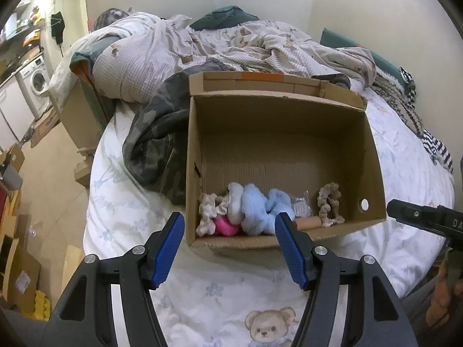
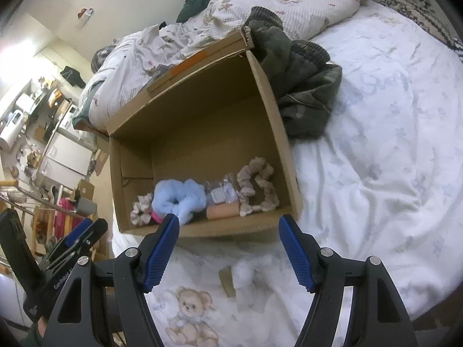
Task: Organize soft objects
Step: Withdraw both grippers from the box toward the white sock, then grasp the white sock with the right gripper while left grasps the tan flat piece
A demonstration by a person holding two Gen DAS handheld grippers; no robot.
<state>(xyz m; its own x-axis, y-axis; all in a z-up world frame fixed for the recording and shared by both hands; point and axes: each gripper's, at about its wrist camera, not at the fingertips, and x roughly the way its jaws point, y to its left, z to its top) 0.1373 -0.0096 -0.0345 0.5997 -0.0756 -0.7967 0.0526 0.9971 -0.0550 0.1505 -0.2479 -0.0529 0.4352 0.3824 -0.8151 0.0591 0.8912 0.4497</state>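
The left gripper [image 1: 230, 228] hung with its jaws spread wide and nothing between them, poised just outside the near wall of the cardboard box [image 1: 373, 156] on the bed [image 1: 405, 231]. The right gripper [image 2: 228, 231] was likewise wide open and empty, close to the same near wall. Inside the box, crowded along that near wall, lay the soft things: a blue scrunchie [image 2: 179, 195] in the middle, a beige scrunchie [image 2: 256, 188] toward the right corner, another pale scrunchie [image 1: 207, 215] and a pink item [image 1: 224, 227] toward the left corner, with a small clear packet [image 2: 222, 193] and a cardboard tube [image 2: 222, 211] between. A dark garment [image 1: 156, 144] lay on the bed beside the box. The gathering looked largely done; any further pick would likely go best by reaching down over the near wall, closing on one scrunchie's puffy edge only, and lifting straight up to avoid dragging its neighbours.
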